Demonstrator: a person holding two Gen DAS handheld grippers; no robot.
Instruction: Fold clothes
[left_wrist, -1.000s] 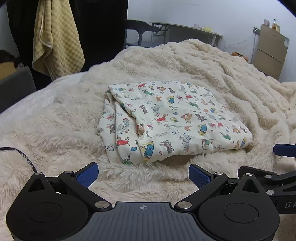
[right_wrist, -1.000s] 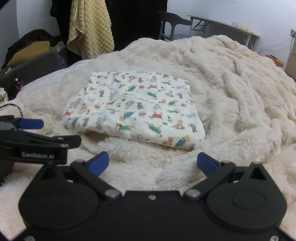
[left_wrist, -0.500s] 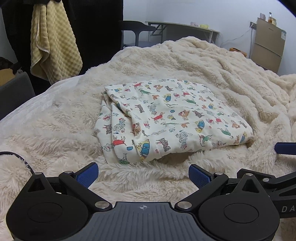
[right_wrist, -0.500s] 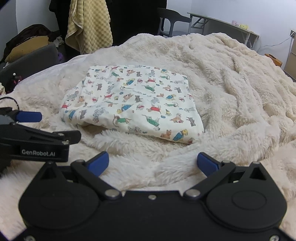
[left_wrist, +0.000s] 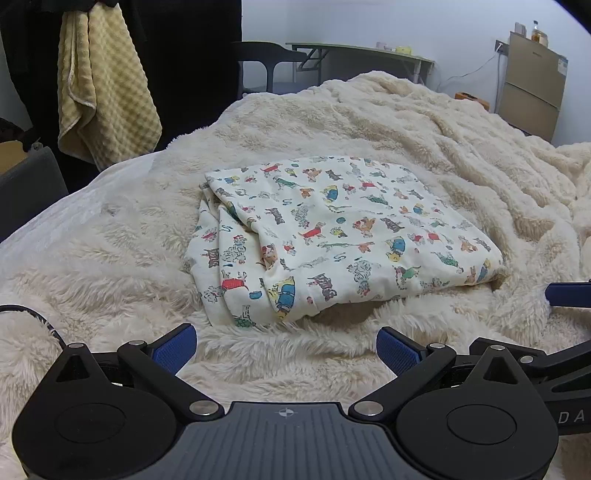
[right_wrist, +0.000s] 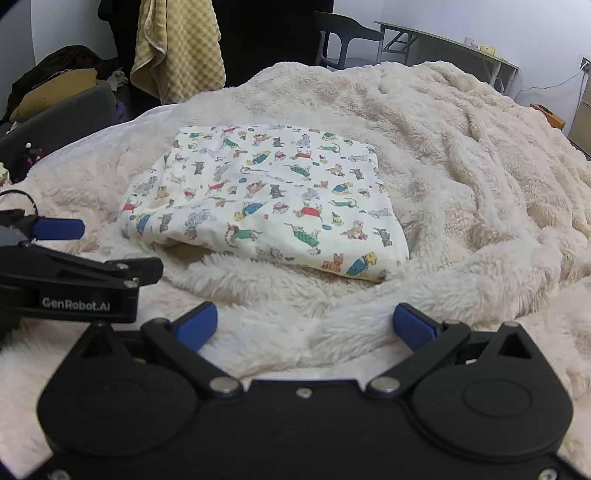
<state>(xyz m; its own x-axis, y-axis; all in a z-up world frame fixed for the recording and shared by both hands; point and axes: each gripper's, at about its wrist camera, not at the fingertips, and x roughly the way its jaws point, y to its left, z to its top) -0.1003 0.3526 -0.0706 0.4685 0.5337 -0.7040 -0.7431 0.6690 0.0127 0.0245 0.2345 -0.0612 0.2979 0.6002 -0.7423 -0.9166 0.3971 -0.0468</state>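
Folded garment (left_wrist: 351, 236), cream w/ multicoloured dog print, is shown lying as a flat, roughly rectangular bundle on the fluffy cream blanket (left_wrist: 424, 122), approx. centre of both views. In the left wrist view, layered edges and an untidy fold are seen at the bundle's left and near-left corner; the right edge is rounded and smooth. In the right wrist view the garment (right_wrist: 266, 199) is seen w/ its near edge slightly lifted over a ridge of blanket (right_wrist: 461, 155) pile.

Left gripper (left_wrist: 284, 349) is held low over the blanket, on the near side of the garment, not touching it; jaws are spread wide, blue pads (left_wrist: 173, 349) well apart, nothing held between them. Right gripper (right_wrist: 303, 326) is likewise held near the blanket on the near side of the garment, jaws spread wide, nothing gripped. Each gripper is visible at the other's view edge: right gripper (left_wrist: 569, 293) at far right of the left view, left gripper (right_wrist: 59, 229) at left of the right view.

Background: a yellow checked towel (left_wrist: 103, 88) is hung at far left; a dark chair (right_wrist: 343, 40) and a long table (left_wrist: 362, 55) are placed against the far wall; a tan cabinet (left_wrist: 532, 85) stands at far right.
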